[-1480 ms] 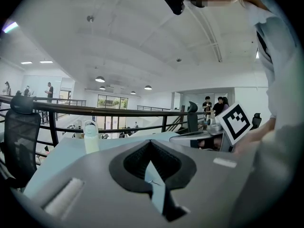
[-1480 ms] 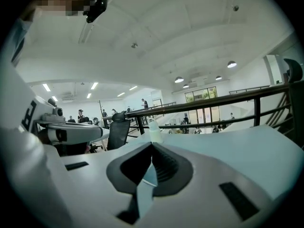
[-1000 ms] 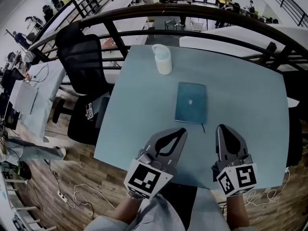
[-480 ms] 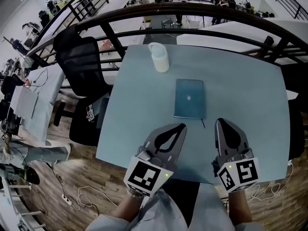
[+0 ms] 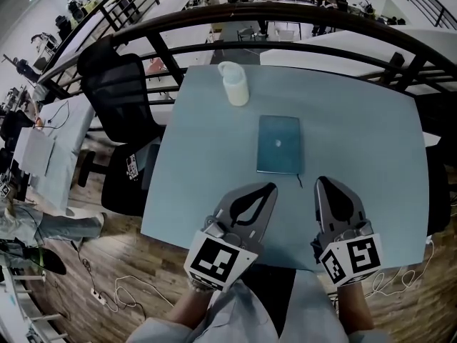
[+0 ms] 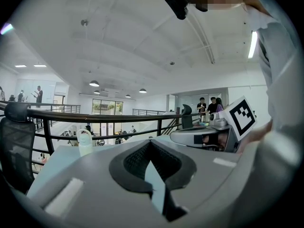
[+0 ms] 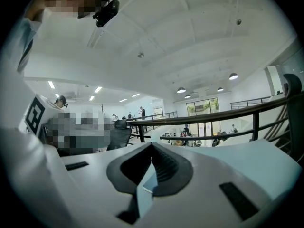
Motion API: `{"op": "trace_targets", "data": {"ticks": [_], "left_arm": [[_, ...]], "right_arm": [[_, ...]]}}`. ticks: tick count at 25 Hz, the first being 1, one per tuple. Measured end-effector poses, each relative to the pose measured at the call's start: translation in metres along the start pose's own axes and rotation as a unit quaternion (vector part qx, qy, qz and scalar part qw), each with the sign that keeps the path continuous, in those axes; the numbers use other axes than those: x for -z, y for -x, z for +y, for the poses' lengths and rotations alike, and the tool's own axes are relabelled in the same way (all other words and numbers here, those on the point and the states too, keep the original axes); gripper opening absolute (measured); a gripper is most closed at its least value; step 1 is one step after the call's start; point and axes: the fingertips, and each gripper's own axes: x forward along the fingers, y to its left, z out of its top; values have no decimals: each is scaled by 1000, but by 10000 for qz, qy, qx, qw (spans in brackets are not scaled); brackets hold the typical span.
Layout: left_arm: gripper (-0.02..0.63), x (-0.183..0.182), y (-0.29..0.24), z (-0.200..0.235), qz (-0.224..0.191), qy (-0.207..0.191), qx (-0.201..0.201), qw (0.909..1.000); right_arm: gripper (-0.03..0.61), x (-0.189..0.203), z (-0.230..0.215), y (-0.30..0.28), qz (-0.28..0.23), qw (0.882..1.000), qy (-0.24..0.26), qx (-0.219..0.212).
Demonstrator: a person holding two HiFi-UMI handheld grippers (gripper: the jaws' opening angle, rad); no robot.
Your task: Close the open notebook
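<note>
Pale blue table (image 5: pixel 357 127) with rounded corners, set against a dark two-rail balustrade (image 5: pixel 285 11). A white bottle (image 5: pixel 235 84) with a loop handle stands upright near the table's far edge. Left of the table, a black mesh-backed office chair (image 5: pixel 118 95) stands on wood-plank flooring (image 5: pixel 93 256), where a white cable (image 5: pixel 125 288) trails beside a power strip (image 5: pixel 95 296). Further left, a second desk (image 5: pixel 64 141). Beyond the balustrade lies a lower hall with desks and people. Round ceiling lamps (image 6: pixel 94 83) hang overhead.
</note>
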Motion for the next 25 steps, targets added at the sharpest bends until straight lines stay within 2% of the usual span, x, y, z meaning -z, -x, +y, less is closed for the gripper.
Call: {"op": "trace_targets", "data": {"ticks": [13, 17, 25], "left_arm": [[5, 1, 0, -5, 34, 19, 87, 10000], [5, 1, -1, -7, -47, -185, 215, 9996], [5, 1, 1, -10, 29, 30, 137, 9999]], "right_arm": [[2, 1, 4, 2, 45, 10000, 46, -37], [2, 1, 5, 2, 71, 10000, 48, -34], [2, 2, 6, 5, 79, 9999, 77, -51]]}}
